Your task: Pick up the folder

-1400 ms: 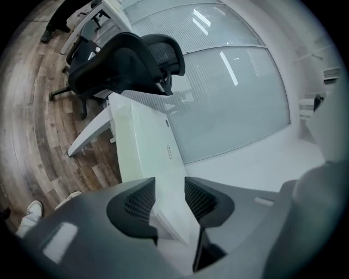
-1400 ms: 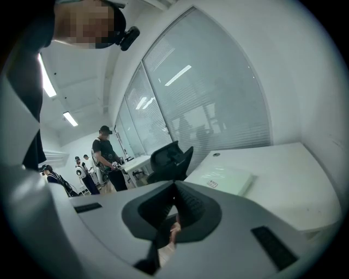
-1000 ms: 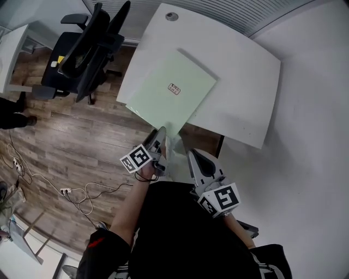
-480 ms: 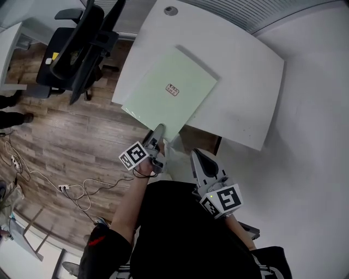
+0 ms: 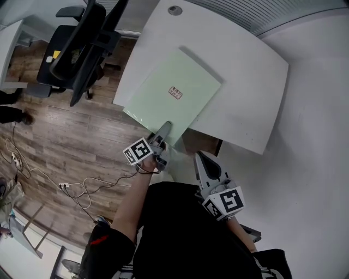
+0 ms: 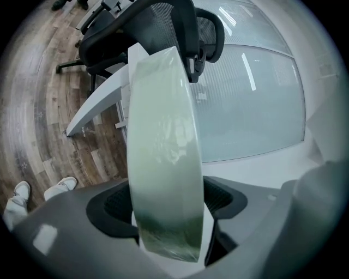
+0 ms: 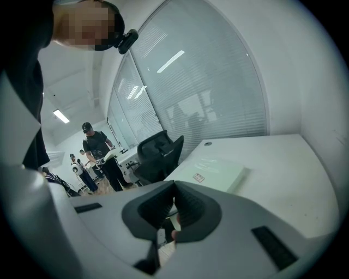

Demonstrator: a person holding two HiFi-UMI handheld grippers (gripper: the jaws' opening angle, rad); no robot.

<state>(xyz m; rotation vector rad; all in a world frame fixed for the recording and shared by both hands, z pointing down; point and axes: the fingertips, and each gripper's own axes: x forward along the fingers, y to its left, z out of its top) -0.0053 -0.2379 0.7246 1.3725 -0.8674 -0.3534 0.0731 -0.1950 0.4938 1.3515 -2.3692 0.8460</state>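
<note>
Folder [image 5: 173,92] corner straddled at tabletop's [image 5: 245,87] near edge
Left gripper's [image 5: 164,128] jaws, just opened, are set around the overhanging corner, unclamped; right gripper [image 5: 200,157] is clenched, empty. From so shallow a bite the folder could be dropped.

**One Desk, One Folder, Two Grippers**

On the white desk [image 5: 245,92]: one pale green folder [image 5: 172,92] bearing one label [image 5: 175,93], and one round grommet [image 5: 175,10]. At the desk's near edge: two grippers, the left gripper [image 5: 165,127], its jaws just opening astride the folder's corner, and the right gripper [image 5: 199,157]. Beside the desk: one black office chair [image 5: 82,49]. Away from the desk, past the chair: at least three people [image 7: 98,144].
</note>
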